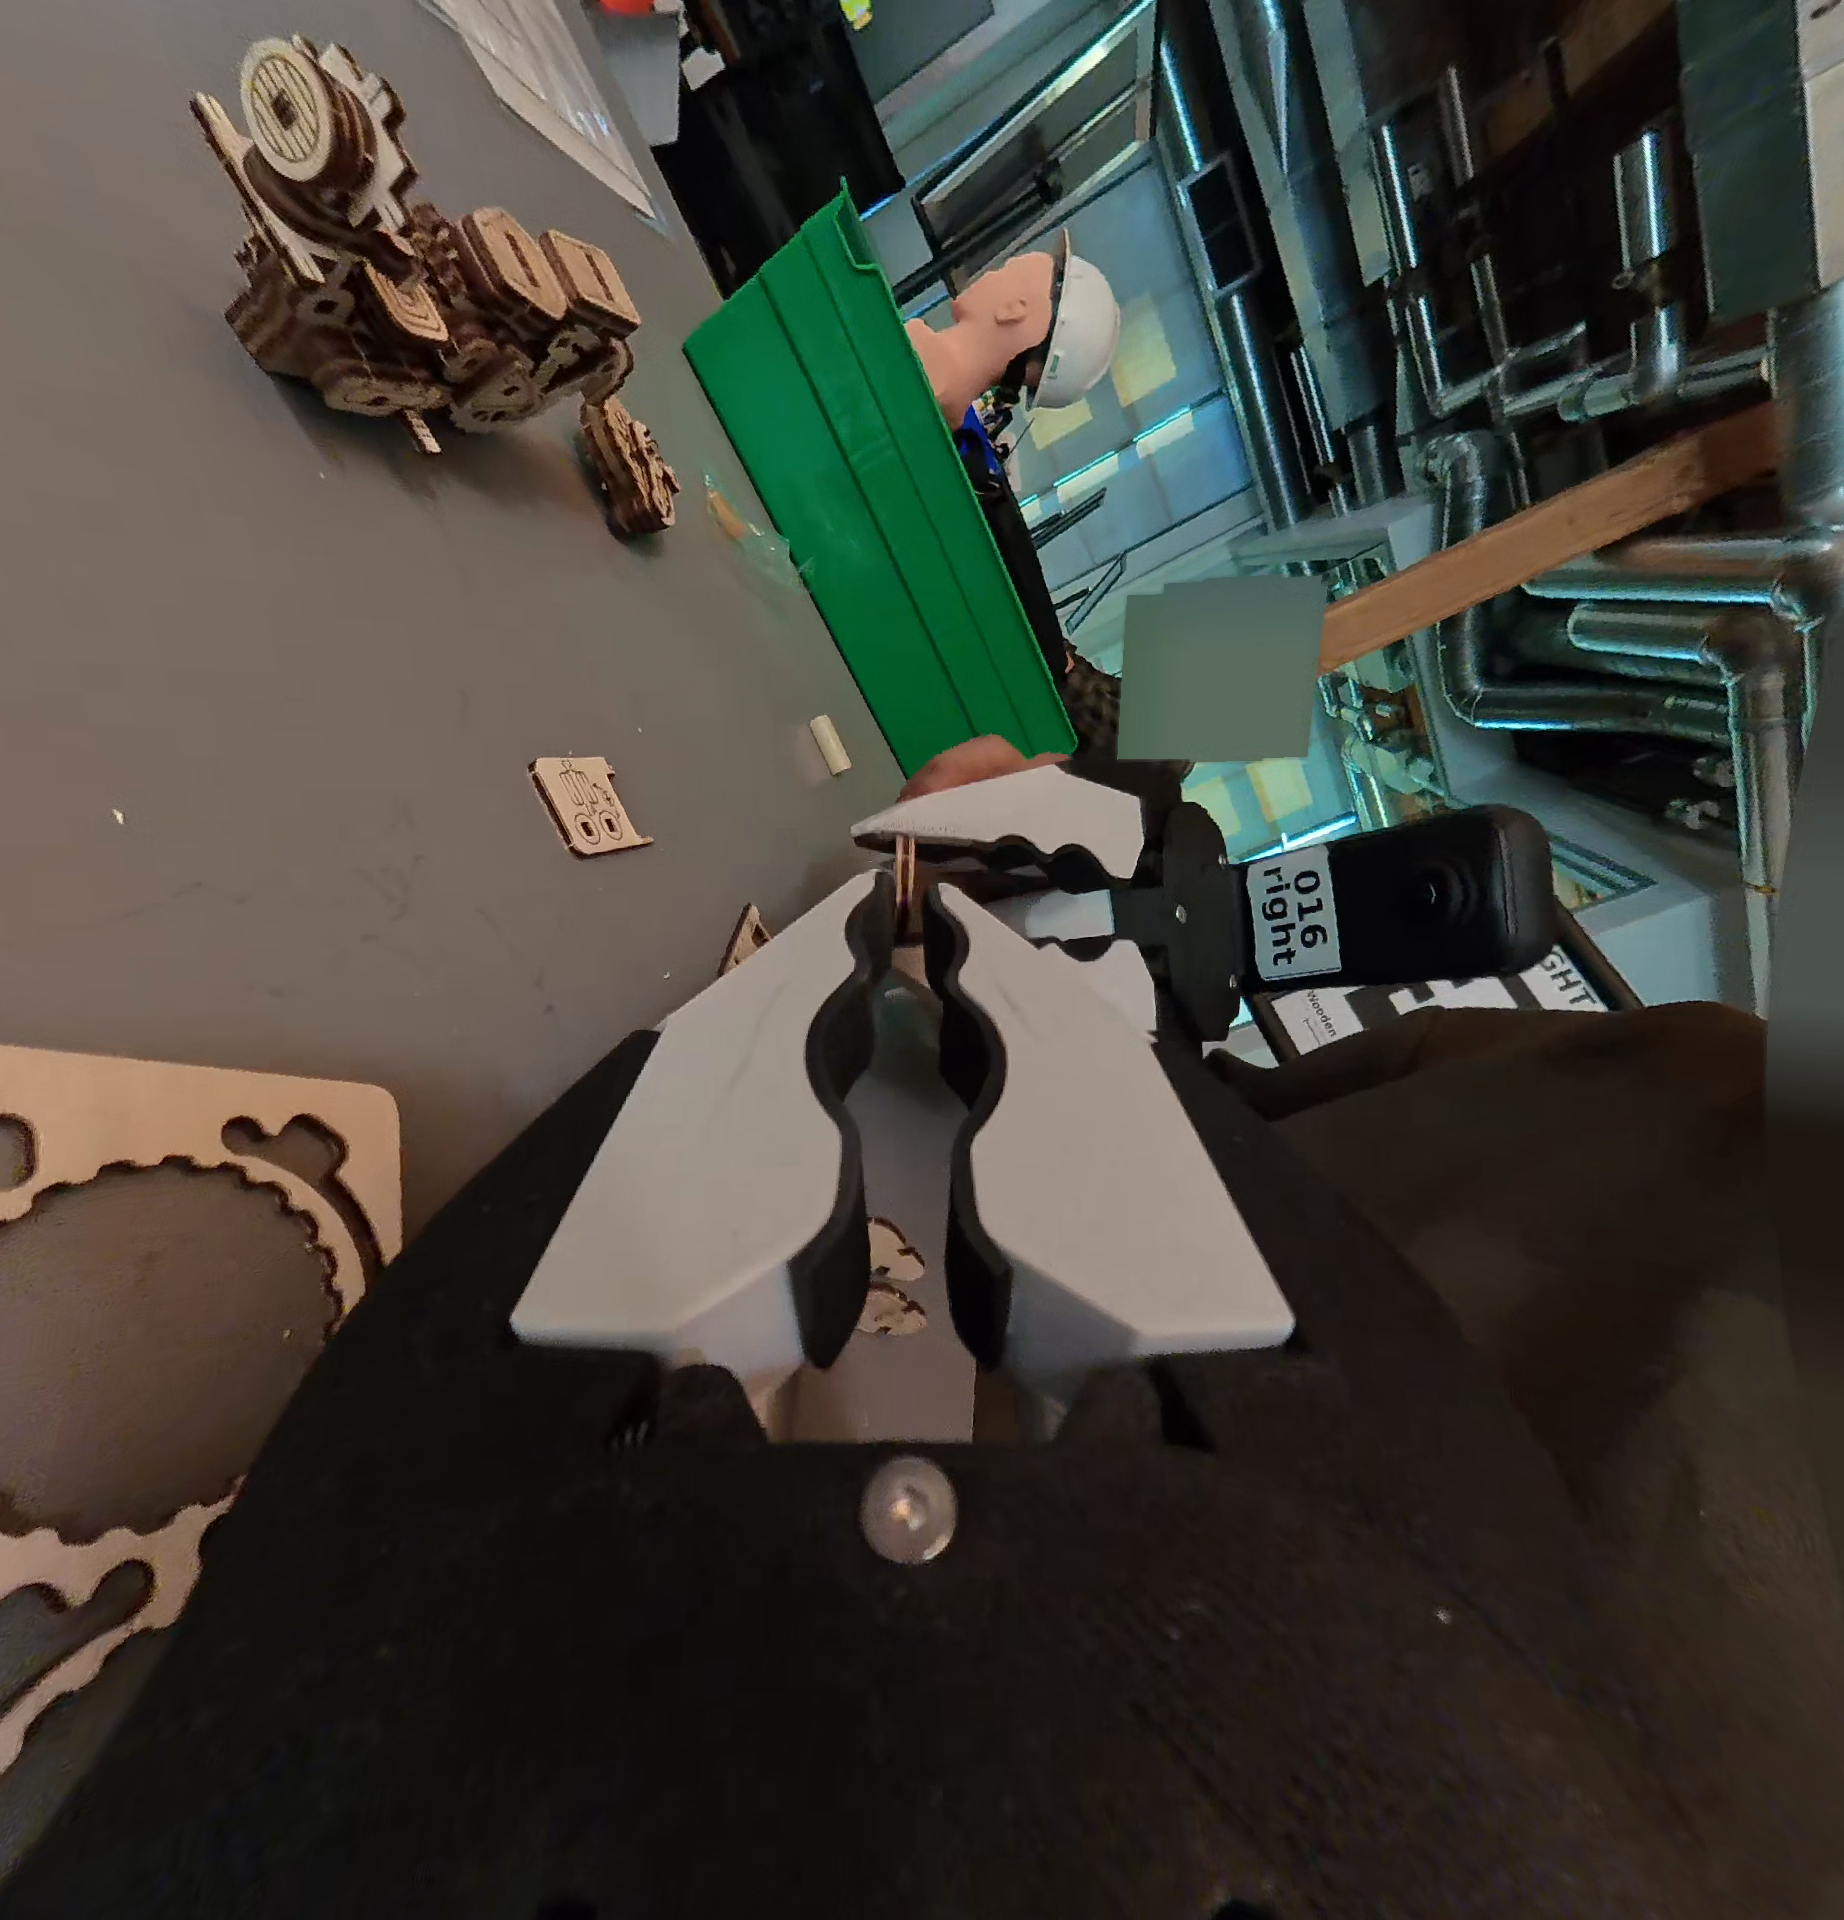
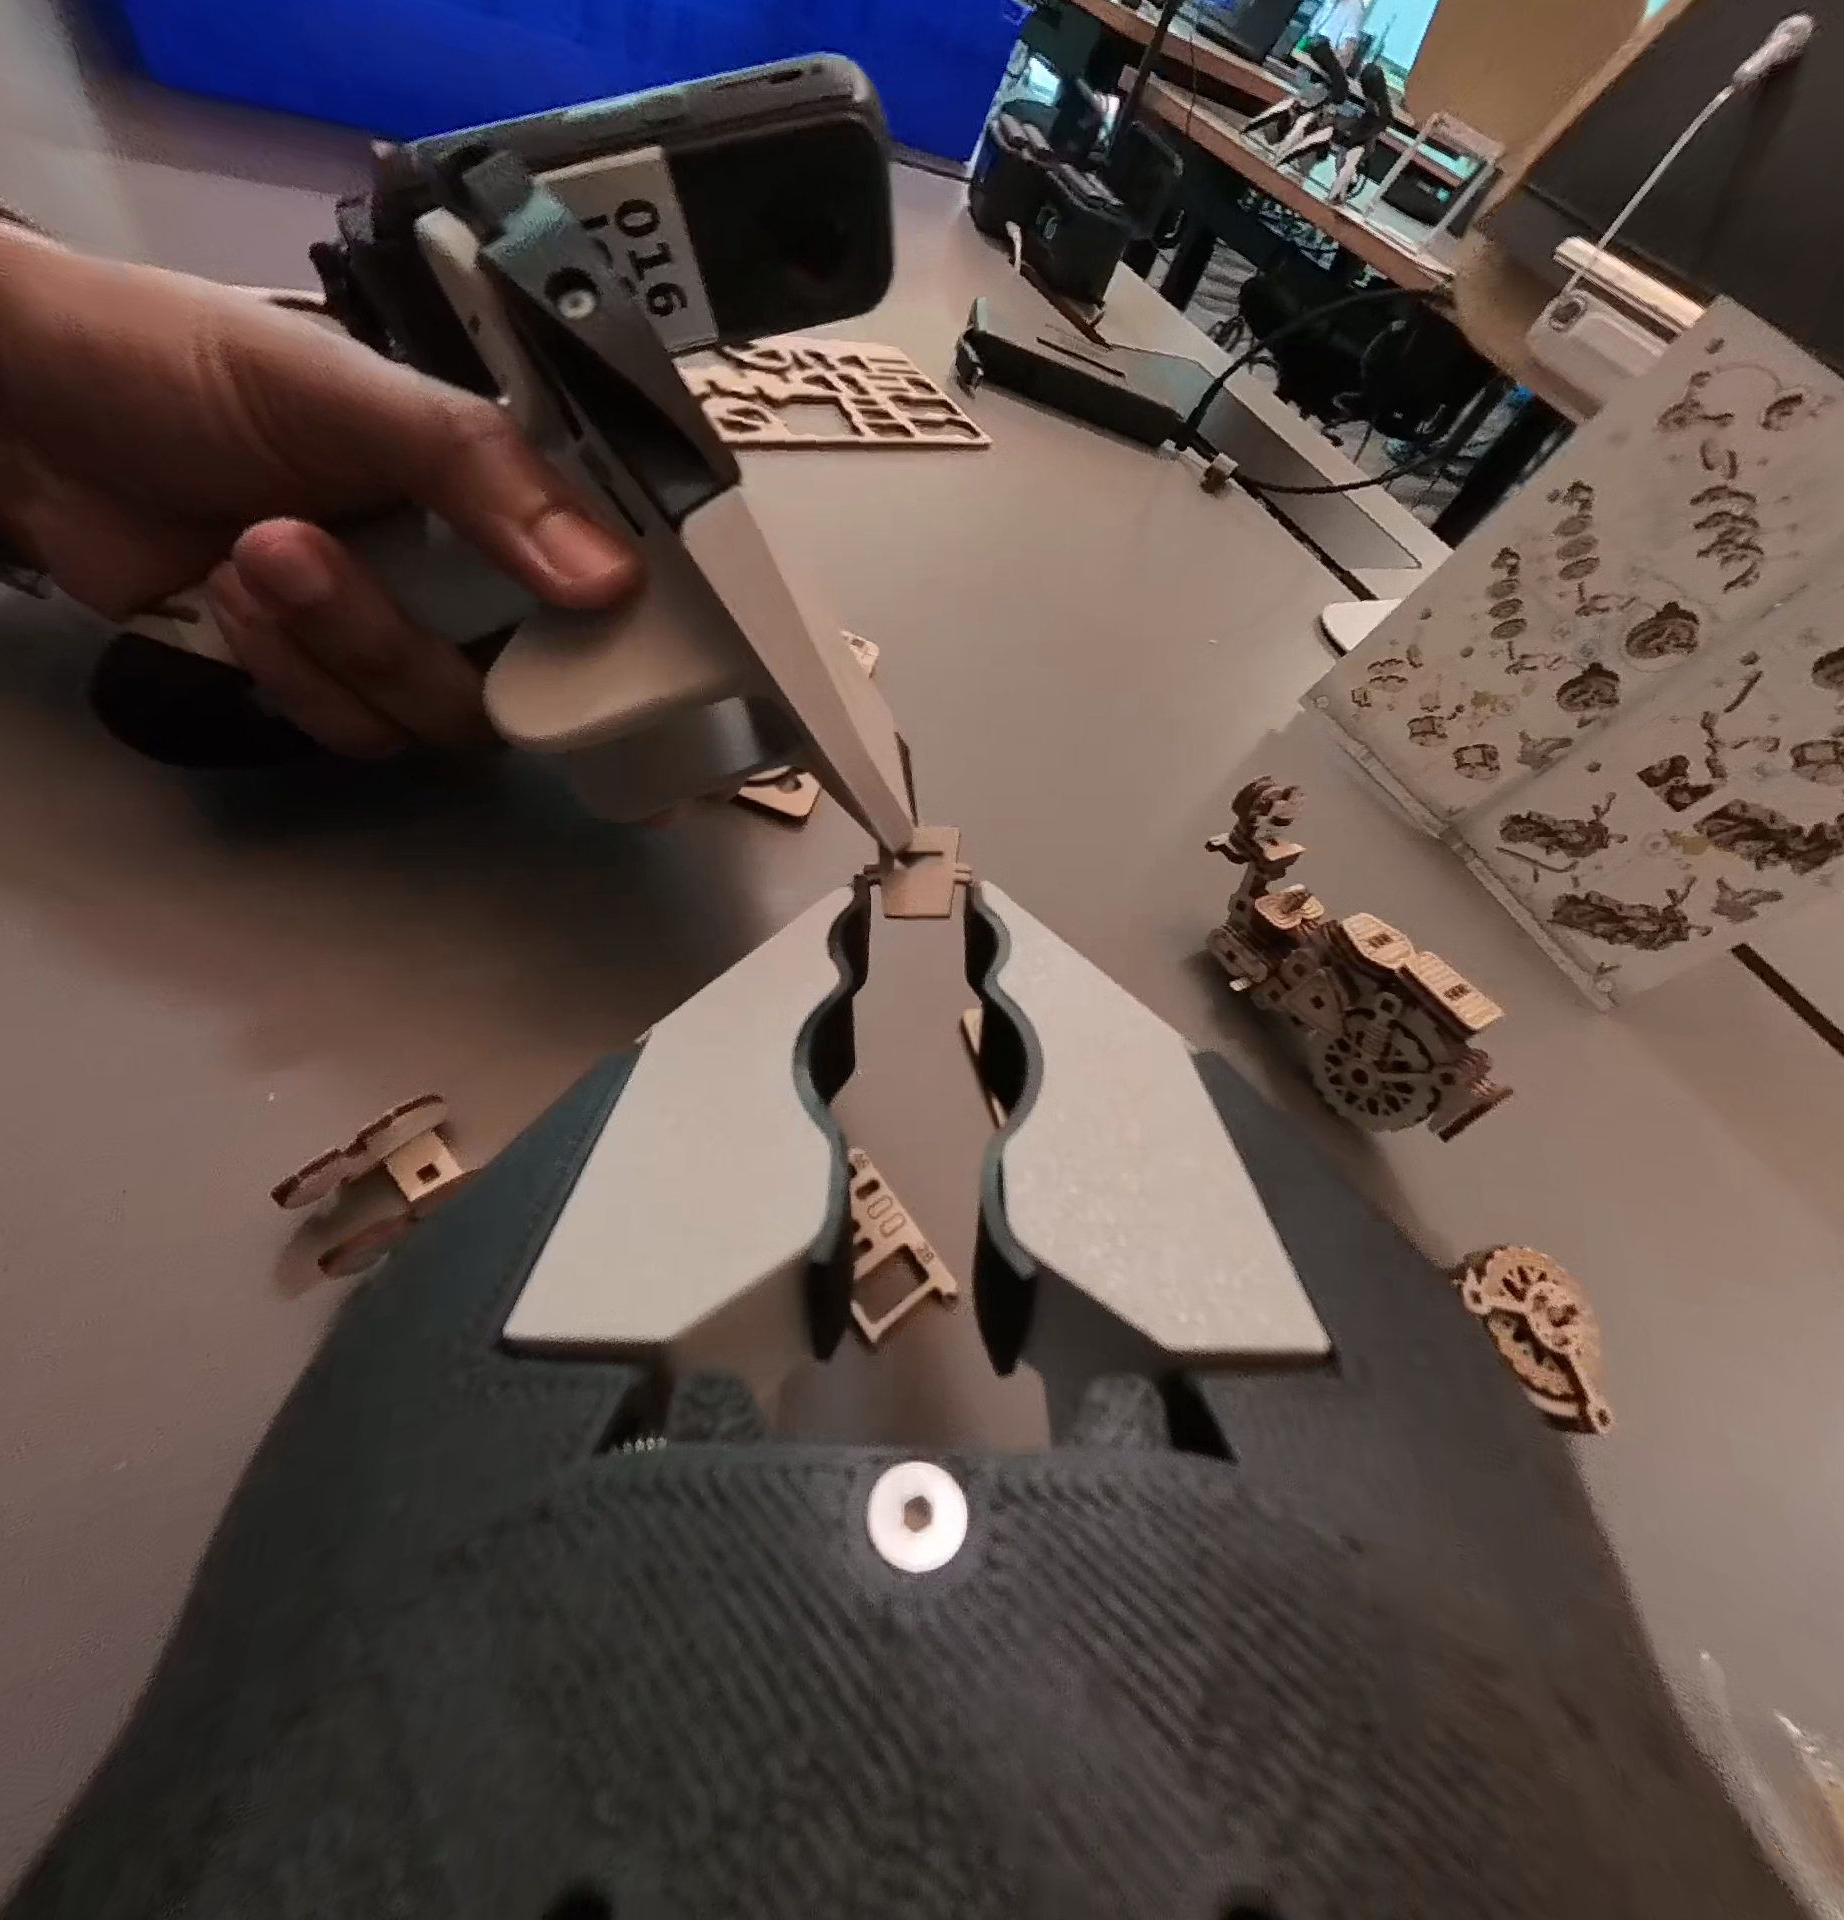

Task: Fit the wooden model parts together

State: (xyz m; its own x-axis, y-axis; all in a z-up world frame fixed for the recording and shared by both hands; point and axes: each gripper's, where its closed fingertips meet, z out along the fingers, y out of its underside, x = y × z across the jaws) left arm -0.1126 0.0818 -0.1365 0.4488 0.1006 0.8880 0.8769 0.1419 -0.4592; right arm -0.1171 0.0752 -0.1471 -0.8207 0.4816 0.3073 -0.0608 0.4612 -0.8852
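Two tongs met over one small wooden part [image 2: 920,881], held clear above the grey table [image 2: 1053,644].

Item: flat tabbed plate of pale plywood, gripped by its side edges at the very tips of the right tongs [image 2: 916,885]. Those jaws stood narrowly apart, closed only as far as the plate's width allowed. The plate lay straight ahead of the right tongs, its broad face turned up toward that camera.

Item: left tongs [image 1: 902,902], arriving from the upper left in the right wrist view and slanting steeply down, tips touching the plate's far edge. In the left wrist view the same wood appeared edge-on as a thin dark strip [image 1: 905,883] between nearly closed jaws. Whether this was a second part or the same plate could not be told, nor whether the left jaws truly pinched it.

Relation governing the next move, as judged: both tongs were at the part, crossing near right angles, so seating would depend on pushing along the plate's plane.

Also on the table: the part-built model [image 2: 1354,997], a gear assembly [image 2: 1536,1335], loose pieces [image 2: 372,1179], an emptied sheet [image 1: 159,1309].
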